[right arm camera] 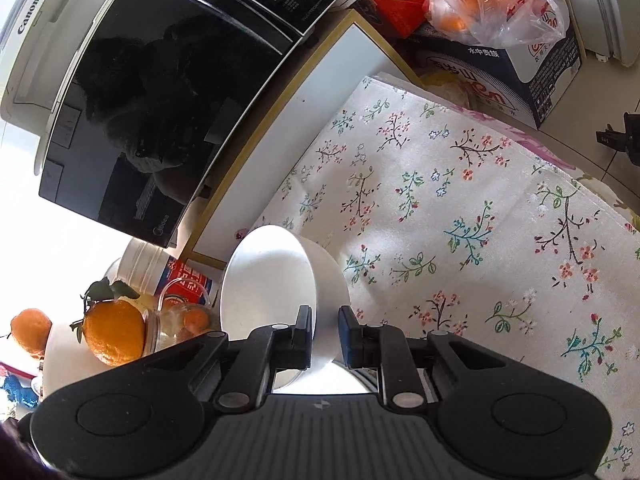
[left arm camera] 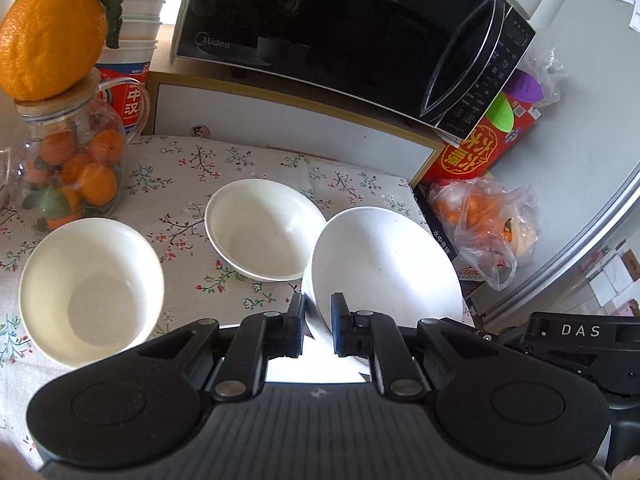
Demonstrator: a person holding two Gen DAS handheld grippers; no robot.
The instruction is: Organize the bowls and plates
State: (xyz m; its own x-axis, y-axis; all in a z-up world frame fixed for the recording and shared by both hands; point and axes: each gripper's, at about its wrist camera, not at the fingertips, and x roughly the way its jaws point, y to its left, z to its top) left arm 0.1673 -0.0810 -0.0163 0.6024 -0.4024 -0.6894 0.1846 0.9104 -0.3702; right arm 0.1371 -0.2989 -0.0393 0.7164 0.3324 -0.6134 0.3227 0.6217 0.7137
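Observation:
In the left wrist view my left gripper (left arm camera: 318,314) is shut on the near rim of a speckled white bowl (left arm camera: 384,264), held tilted above the floral tablecloth (left arm camera: 180,168). Two more white bowls sit on the cloth: a deep one (left arm camera: 92,284) at the left and a shallower one (left arm camera: 264,232) in the middle. In the right wrist view my right gripper (right arm camera: 325,330) is shut on the wall of a white bowl (right arm camera: 272,280), held on its side above the cloth (right arm camera: 460,220).
A black microwave (left arm camera: 340,28) stands on a white cabinet behind the table. A glass jar of oranges (left arm camera: 68,160) with a large orange (left arm camera: 48,32) on top stands at the left. A bag of oranges (left arm camera: 484,220) and boxes lie off the right edge.

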